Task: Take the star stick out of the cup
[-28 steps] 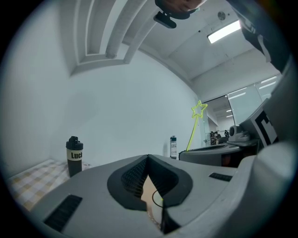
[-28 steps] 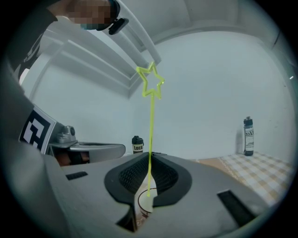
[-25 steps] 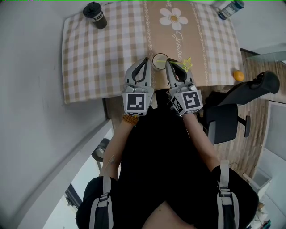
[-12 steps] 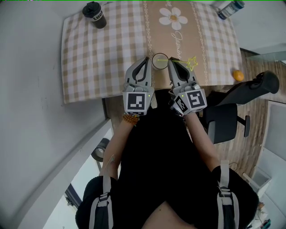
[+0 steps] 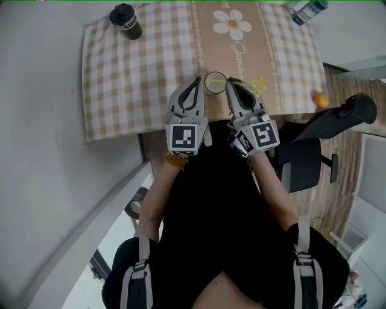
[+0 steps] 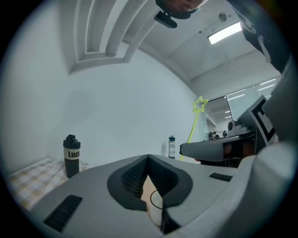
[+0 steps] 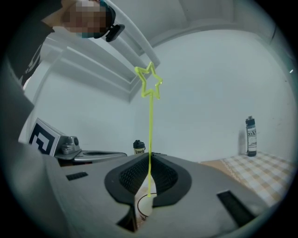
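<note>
A pale cup [image 5: 215, 82] stands near the front edge of the checked tablecloth [image 5: 139, 72]. My right gripper [image 5: 232, 85] is shut on the thin yellow-green star stick [image 5: 244, 81]; its star [image 5: 258, 84] points right. In the right gripper view the star stick [image 7: 150, 139] rises straight up from between the closed jaws to its star [image 7: 149, 82], and the cup [image 7: 142, 205] shows just below its lower end. My left gripper [image 5: 196, 84] is just left of the cup, shut and holding nothing. From the left gripper view the star [image 6: 200, 104] stands above the right gripper [image 6: 216, 149].
A black tumbler [image 5: 126, 21] stands at the table's far left and a bottle [image 5: 307, 11] at the far right. An orange [image 5: 321, 100] lies right of the table on the wooden floor. A black office chair [image 5: 313, 151] is close by on my right.
The right gripper has drawn the stick up and to the right, so the star sits farther from the cup. The left gripper and the cup have hardly moved.
</note>
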The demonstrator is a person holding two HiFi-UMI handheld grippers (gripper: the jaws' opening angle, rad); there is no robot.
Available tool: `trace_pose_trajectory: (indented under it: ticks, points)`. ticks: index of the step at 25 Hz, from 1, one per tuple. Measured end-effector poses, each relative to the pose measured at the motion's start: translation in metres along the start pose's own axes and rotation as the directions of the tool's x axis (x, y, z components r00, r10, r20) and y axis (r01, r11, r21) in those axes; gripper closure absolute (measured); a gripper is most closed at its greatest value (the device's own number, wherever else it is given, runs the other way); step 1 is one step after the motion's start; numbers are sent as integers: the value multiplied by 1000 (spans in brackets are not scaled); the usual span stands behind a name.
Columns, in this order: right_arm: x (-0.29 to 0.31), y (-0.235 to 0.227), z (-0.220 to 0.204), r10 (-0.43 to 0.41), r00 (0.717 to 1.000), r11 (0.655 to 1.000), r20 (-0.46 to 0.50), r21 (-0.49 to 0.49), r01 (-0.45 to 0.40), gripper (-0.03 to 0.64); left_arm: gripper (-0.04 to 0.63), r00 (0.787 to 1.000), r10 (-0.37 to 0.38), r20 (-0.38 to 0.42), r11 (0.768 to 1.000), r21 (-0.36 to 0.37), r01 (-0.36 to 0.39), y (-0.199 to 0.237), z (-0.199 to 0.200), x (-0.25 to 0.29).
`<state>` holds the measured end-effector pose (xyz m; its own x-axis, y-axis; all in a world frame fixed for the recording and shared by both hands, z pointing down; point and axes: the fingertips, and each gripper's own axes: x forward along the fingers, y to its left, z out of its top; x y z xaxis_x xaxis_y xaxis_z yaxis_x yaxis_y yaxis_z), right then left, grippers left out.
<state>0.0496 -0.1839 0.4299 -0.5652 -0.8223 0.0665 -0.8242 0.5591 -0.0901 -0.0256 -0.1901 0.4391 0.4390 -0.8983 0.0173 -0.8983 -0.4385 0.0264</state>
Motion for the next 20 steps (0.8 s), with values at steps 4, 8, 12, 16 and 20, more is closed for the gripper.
trace_pose_trajectory:
  ticks: [4,8,12,16,20]
  points:
    - [-1,-2,4,-9,1000,1000,24,1,9,603,594,1000,-8,1,1000,0,8,-1,0,1]
    - [-3,-5,4,-6,1000,1000,27,28,6,603,594,1000,-8,3,1000,0,8,-2,2,1]
    - [-5,-5,6,-4,999,999,32,38,3,603,594,1000,-8,3,1000,5,8,-3,3,0]
    - [-7,-4,8,-1,999,999,41,42,-1,603,594,1000,-7,8,1000,3,7,-4,4,-1]
    - [-9,-5,8,1,999,999,47,53,-4,604,594,1000,-5,9,1000,4,5,-5,4,-2]
